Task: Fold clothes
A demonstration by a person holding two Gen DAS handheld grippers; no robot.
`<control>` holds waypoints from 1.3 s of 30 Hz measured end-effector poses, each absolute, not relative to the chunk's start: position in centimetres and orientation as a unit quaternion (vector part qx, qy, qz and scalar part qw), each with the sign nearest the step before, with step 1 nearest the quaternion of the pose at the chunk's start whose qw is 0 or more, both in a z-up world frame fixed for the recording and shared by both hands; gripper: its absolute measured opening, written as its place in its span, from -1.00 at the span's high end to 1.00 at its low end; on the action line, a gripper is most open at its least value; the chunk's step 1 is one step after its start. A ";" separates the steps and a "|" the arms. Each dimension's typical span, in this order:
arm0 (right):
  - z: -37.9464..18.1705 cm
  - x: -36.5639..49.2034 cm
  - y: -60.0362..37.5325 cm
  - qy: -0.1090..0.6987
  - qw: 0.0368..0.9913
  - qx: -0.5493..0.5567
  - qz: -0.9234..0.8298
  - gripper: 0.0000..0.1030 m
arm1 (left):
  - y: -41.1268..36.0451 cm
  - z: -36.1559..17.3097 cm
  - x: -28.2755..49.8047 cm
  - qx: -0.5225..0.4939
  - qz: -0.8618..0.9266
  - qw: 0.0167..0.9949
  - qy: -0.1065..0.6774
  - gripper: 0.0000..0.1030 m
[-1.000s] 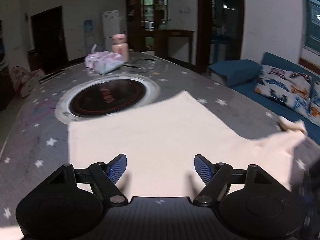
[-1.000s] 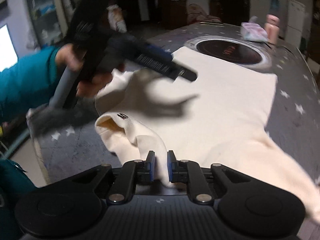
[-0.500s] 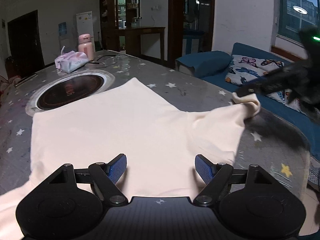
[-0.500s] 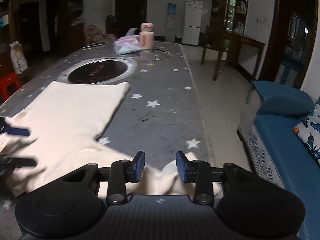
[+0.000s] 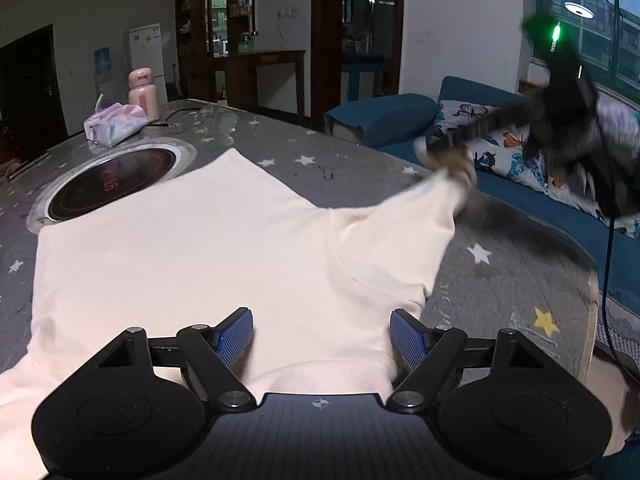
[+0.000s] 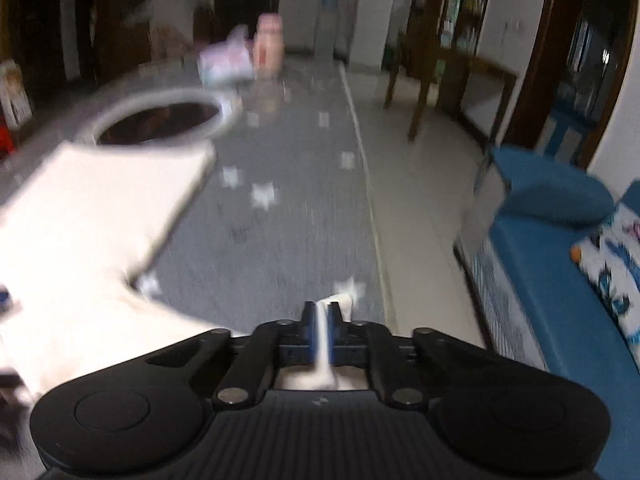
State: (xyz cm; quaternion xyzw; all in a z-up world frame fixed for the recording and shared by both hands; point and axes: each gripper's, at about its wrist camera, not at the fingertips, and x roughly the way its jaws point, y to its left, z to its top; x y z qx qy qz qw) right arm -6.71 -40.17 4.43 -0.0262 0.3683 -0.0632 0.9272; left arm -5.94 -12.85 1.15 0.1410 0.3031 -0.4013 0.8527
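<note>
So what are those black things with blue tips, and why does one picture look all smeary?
Those are claws a person holds, one in each hand, each with a camera looking along its fingers. The left claw is open above a cream shirt spread on the starry table. The right claw is pinched shut on the shirt's sleeve, lifting it. That picture is smeary because the hand is moving fast. Farther back sit a pink bottle and a tissue pack.

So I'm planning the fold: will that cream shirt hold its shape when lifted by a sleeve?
Probably not. The sleeve sags from the right hand-held gripper, so the shirt looks floppy. It seems light.
</note>
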 end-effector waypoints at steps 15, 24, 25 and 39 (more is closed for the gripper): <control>4.0 -12.7 -45.9 0.307 0.935 0.059 -0.164 0.80 | -12.5 0.5 -6.3 0.146 -0.405 0.847 0.311 -0.53; 1.9 -8.7 -47.6 0.335 0.925 0.103 -0.150 0.23 | -12.4 0.5 -6.4 0.142 -0.399 0.849 0.316 -0.54; 1.6 -8.5 -47.9 0.339 0.922 0.108 -0.156 0.23 | -12.4 0.5 -6.4 0.142 -0.398 0.849 0.316 -0.54; 2.4 -7.5 -40.8 0.331 0.940 0.077 -0.030 0.09 | -9.5 2.2 -6.7 0.098 -0.355 0.872 0.321 -0.55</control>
